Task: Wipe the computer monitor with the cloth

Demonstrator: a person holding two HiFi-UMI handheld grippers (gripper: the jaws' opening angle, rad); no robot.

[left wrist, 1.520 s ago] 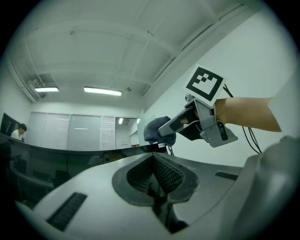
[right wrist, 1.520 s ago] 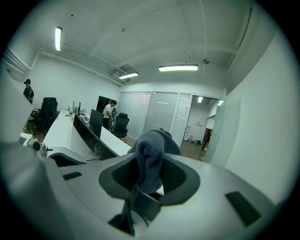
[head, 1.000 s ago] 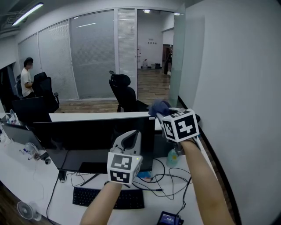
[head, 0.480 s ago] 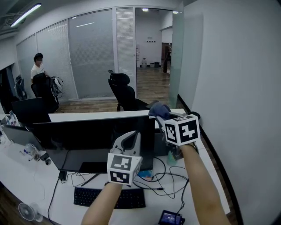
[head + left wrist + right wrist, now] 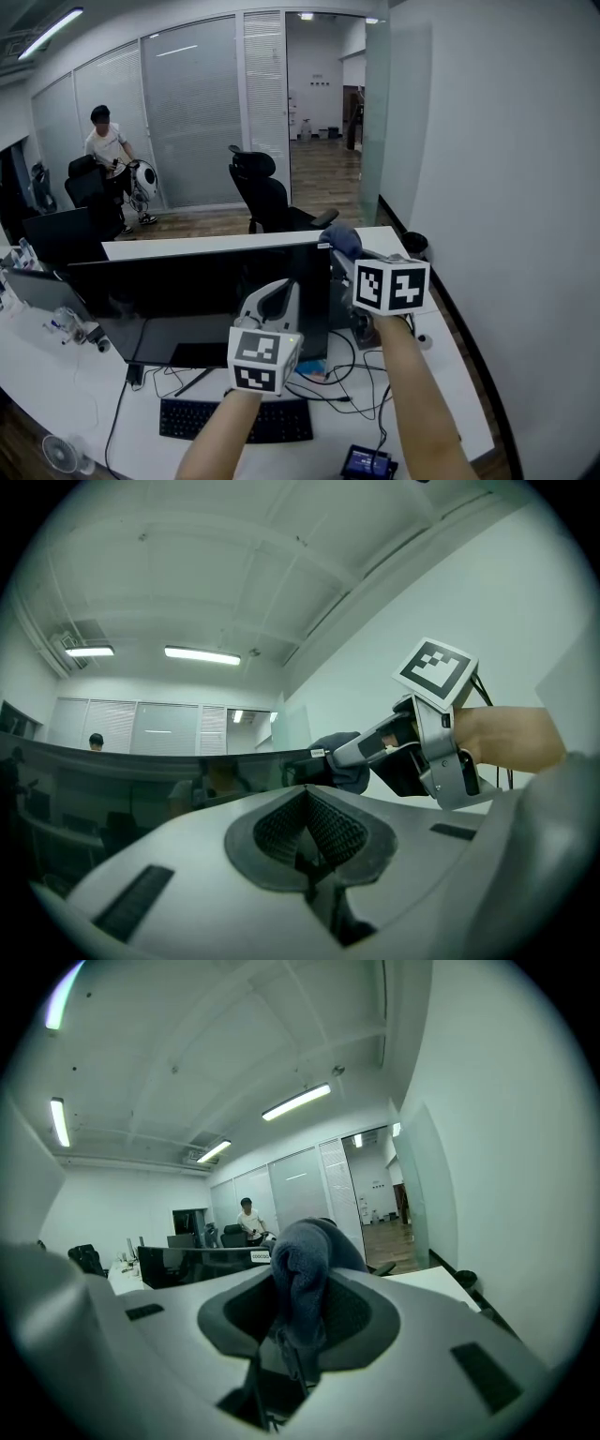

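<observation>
Two grippers: right gripper (image 5: 346,253), clamped on the cloth (image 5: 342,237), has lowered slightly at the monitor (image 5: 187,291) corner; left gripper (image 5: 279,291) stays closed, empty.

- White desk (image 5: 450,394) runs left to right, and the monitor (image 5: 187,281) stands about midway along it on a flat dark base (image 5: 202,357).
- Black keyboard (image 5: 234,422) lies flat just in front of the monitor.
- Loose black cables (image 5: 361,380) sprawl to the front-right of the monitor.
- Small dark device with a lit screen (image 5: 367,463) sits further front-right of the monitor, near the desk's front edge.
- Small white round object (image 5: 424,341) lies right of the monitor; too small to identify.
- Blue item (image 5: 309,374) sits under the monitor's lower right corner, partly hidden.
- Second dark screen (image 5: 37,286) stands left of the monitor, with small unidentifiable clutter (image 5: 75,325) between the two.
</observation>
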